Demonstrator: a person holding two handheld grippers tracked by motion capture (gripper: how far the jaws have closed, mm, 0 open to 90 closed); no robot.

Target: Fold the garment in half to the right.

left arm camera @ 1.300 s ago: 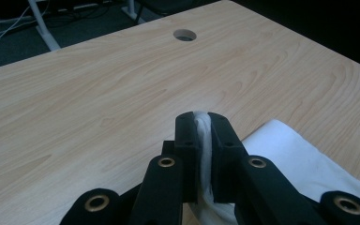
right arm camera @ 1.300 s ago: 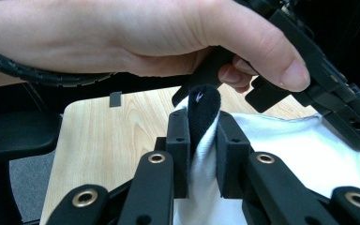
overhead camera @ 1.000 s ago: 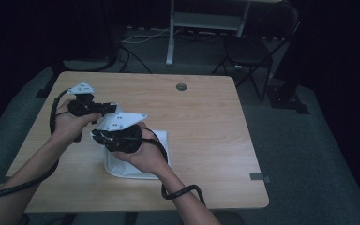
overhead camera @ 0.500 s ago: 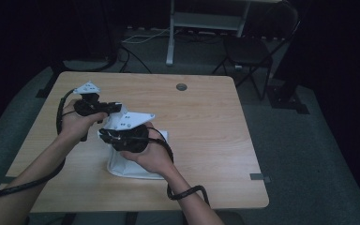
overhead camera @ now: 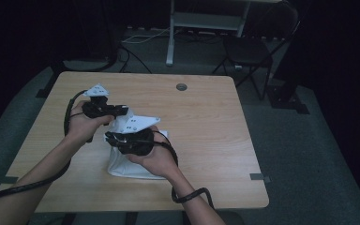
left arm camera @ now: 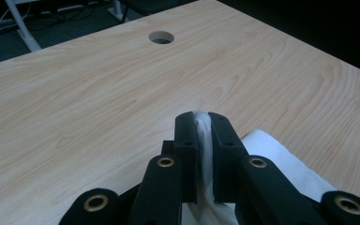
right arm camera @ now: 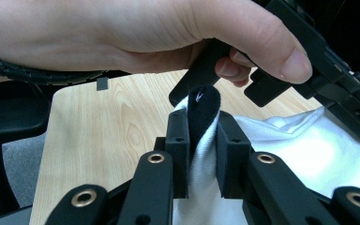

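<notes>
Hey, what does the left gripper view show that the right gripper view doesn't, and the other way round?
Left gripper view alone: the round cable hole in the wooden table, and the left gripper shut on a fold of the white cloth. Right gripper view alone: the person's hand just above the right gripper, whose jaws pinch a black trim on the cloth's edge. Shared: black jaws clamped on the same white cloth over the table.

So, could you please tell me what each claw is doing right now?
Left claw: shut on the white garment.
Right claw: shut on the white garment, at its black trim.
</notes>
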